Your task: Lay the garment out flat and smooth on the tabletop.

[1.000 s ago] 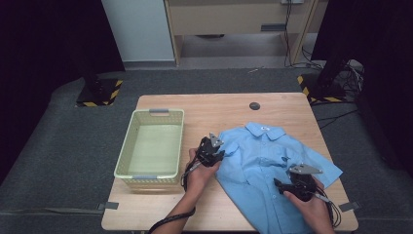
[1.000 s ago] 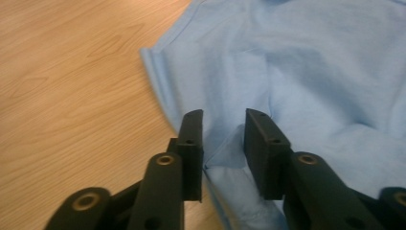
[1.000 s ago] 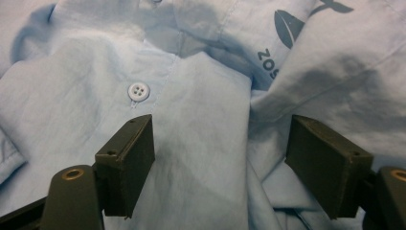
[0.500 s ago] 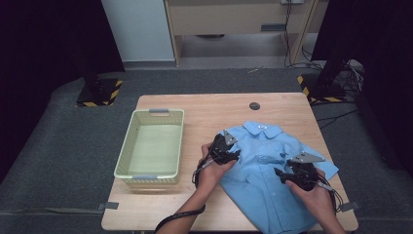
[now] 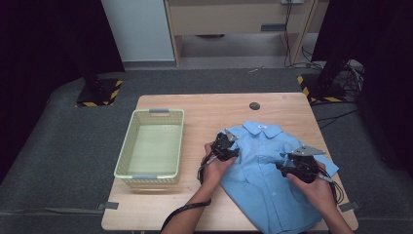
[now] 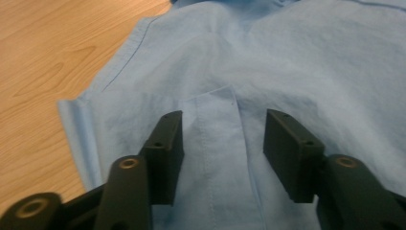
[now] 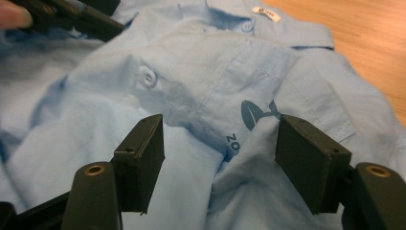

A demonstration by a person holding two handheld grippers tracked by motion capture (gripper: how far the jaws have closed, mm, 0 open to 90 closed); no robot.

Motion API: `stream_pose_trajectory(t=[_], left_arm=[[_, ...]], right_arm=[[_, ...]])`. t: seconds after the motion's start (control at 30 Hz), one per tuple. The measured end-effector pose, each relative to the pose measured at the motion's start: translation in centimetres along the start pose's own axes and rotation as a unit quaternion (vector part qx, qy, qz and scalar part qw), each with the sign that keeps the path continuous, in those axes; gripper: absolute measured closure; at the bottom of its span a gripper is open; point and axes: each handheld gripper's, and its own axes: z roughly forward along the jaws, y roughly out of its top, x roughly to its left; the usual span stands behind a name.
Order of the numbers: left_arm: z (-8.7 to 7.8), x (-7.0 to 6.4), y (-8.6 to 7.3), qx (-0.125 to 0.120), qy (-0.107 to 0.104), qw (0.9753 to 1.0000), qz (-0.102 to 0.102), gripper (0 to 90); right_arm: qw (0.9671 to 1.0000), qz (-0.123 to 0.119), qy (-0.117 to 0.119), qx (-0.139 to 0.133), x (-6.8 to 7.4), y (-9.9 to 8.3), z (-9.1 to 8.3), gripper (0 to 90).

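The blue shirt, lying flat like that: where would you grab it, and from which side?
Probably at an edge, not the flat middle. The shirt lies spread on the table, so cloth is easiest to pinch where it ends or rucks up: the side hem near the left gripper, coming from the bare wood side, or the raised fold by the right gripper.

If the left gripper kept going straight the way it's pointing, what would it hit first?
Most likely the blue shirt. The left gripper hangs open over the folded sleeve, and cloth lies ahead between its jaws; how much gap remains is hard to judge.
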Motion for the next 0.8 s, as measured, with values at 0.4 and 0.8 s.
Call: stream_pose_trajectory(t=[0.4, 0.8], left_arm=[[0.0, 0.8, 0.4, 0.011, -0.023, 0.9996, -0.015, 87.8], [-5.5, 2.8, 2.7, -0.021, 0.023, 0.9995, -0.008, 89.8]], right_arm=[[0.9996, -0.004, 0.005, 0.026, -0.3, -1.3, 3.5, 48.4], [0.9999, 0.009, -0.009, 0.007, -0.3, -2.8, 2.2, 53.1]])
